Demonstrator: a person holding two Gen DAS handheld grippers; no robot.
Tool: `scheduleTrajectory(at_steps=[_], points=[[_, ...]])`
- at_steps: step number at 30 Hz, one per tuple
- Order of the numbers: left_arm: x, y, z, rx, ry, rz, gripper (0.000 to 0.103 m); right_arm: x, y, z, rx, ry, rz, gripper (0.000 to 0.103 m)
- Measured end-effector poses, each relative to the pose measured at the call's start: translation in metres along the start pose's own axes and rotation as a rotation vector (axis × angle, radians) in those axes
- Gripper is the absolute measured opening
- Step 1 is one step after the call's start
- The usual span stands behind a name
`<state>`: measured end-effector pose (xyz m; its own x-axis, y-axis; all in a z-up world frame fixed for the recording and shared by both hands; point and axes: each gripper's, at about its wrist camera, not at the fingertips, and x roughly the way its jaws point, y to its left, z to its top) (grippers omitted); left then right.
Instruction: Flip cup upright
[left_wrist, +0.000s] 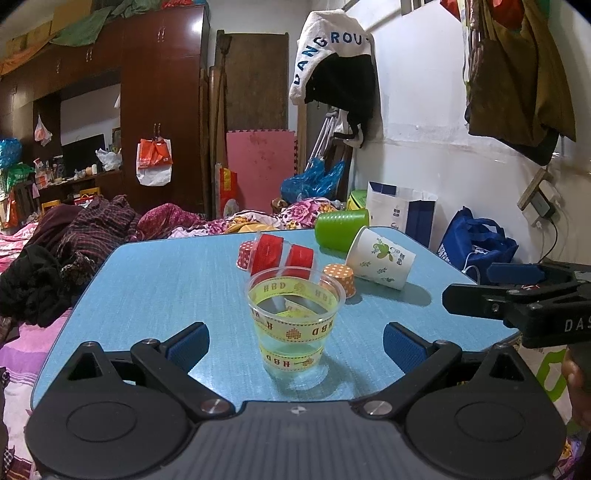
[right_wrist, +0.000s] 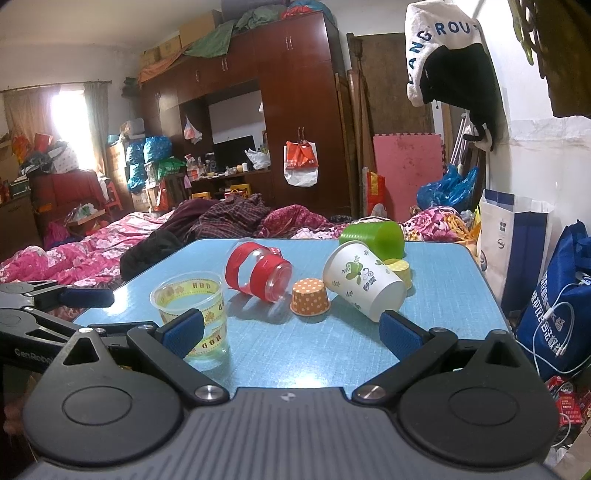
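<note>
The clear plastic cup with yellow "HBD" ribbon bands (left_wrist: 295, 325) stands upright, mouth up, on the light-blue textured tabletop (left_wrist: 155, 295), centred between the wide-spread blue pads of the left gripper (left_wrist: 295, 341), which touch nothing and hold nothing. By the look of it, that cup is done and the step in hand is choosing the next one. The right gripper (right_wrist: 291, 330) is likewise spread fully apart and empty; in its view the banded cup sits at about 9 o'clock, partly behind its left pad. Several cups lie on their sides: a clear plastic cup wrapped in red bands (right_wrist: 258, 275) at 11 o'clock, a white paper cup printed with green leaves (right_wrist: 364, 280) at 1 o'clock with its base end near the right pad, and behind it a lime-green plastic cup (right_wrist: 373, 236). A small orange polka-dot paper cup (right_wrist: 309, 297) sits mouth down at 12 o'clock, just between the red-banded and white cups, and a yellow dotted one (right_wrist: 400, 269) is mostly hidden behind the white cup. The white cup seems the nearest candidate for the right gripper; it would need the pads closing across its wall, a lift clear of the orange cup, and a rotation to set the base down.
</note>
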<state>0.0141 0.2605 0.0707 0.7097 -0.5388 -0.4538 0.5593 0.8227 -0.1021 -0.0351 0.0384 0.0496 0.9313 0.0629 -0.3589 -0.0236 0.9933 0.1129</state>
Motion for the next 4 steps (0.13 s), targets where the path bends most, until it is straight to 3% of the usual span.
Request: scheduleTrajectory(at_steps=[4], points=[[-0.0027, 0.0008, -0.0006, -0.001, -0.017, -0.011, 0.101, 0.0005, 0.0, 0.0003, 0.001, 0.0, 0.001, 0.102]])
